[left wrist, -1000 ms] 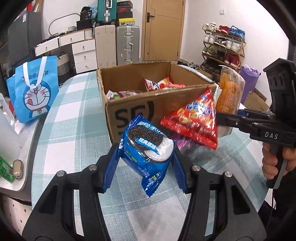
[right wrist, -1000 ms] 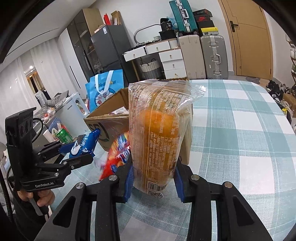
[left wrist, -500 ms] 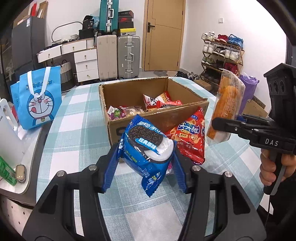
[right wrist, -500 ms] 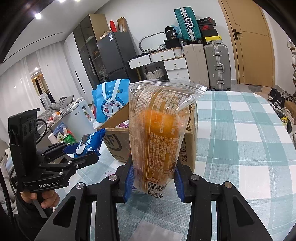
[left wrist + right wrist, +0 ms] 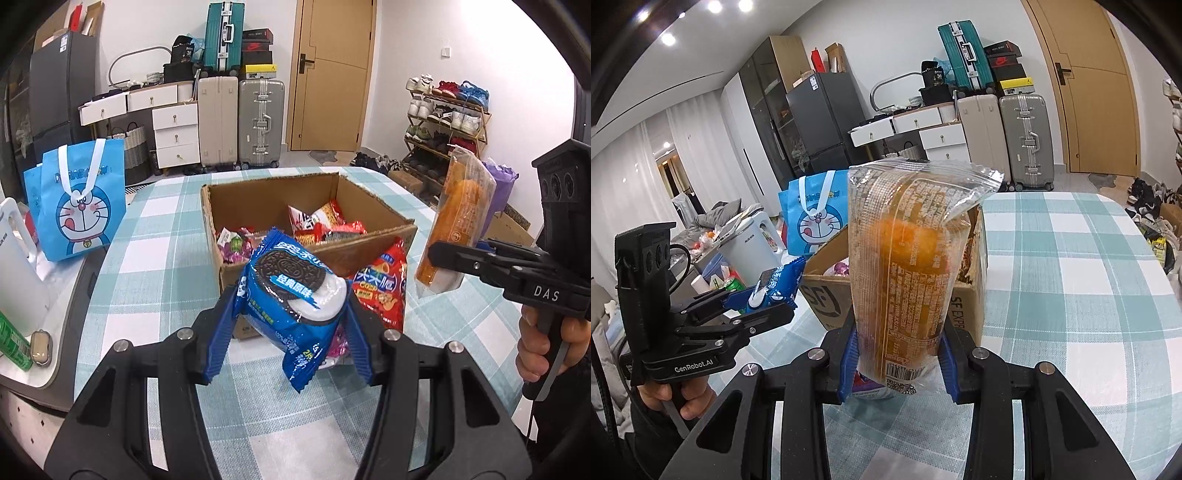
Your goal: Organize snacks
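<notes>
Snacks sit in the cardboard box (image 5: pixel 369 242) mid-frame, while the left tool (image 5: pixel 291 325) grips a blue cookie pack (image 5: pixel 291 295) and the right tool (image 5: pixel 897 363) grips an orange cake bag (image 5: pixel 905 266).

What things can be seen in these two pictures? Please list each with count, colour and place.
Box: 1, brown cardboard, on the table, open, snacks inside.
Table: 1, teal and white check cloth.
Oreo pack: 1, blue, held above the table before the box.
Bread bag: 1, clear with orange bread, held upright.
Red bag: 1, red, leaning on the box front.
Tote: 1, blue cartoon, left of the table.
Suitcases: 3, beige, silver, teal, by the far wall.
Door: 1, tan wood.
Shoe rack: 1, with many shoes, right wall.
Fridge: 1, dark grey.
Left gripper: black, blue pads, shut on the Oreo pack.
Right gripper: black, blue pads, shut on the bread bag.
</notes>
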Demonstrator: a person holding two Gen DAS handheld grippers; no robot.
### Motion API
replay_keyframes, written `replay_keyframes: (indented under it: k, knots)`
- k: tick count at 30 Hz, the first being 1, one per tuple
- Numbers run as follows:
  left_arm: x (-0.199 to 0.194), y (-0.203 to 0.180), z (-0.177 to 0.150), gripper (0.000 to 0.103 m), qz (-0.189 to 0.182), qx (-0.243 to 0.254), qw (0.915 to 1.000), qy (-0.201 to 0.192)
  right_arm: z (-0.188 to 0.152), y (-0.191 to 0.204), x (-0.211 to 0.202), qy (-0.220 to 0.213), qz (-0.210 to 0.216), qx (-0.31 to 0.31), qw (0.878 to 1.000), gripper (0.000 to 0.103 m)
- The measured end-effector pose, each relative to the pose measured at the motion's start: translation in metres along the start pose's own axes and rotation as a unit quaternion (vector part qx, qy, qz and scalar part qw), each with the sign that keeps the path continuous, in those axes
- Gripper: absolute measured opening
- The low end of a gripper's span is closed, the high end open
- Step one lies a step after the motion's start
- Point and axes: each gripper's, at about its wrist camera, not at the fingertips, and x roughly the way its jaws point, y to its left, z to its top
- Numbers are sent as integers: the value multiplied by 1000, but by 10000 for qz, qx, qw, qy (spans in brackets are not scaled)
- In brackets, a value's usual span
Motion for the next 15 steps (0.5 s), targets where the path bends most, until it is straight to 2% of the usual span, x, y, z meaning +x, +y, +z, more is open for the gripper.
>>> replay_keyframes:
  k: [15]
  knots:
    - [16, -6, 36, 52, 200, 22, 9997, -127, 32, 7, 3, -218, 8, -50, 9997, 38]
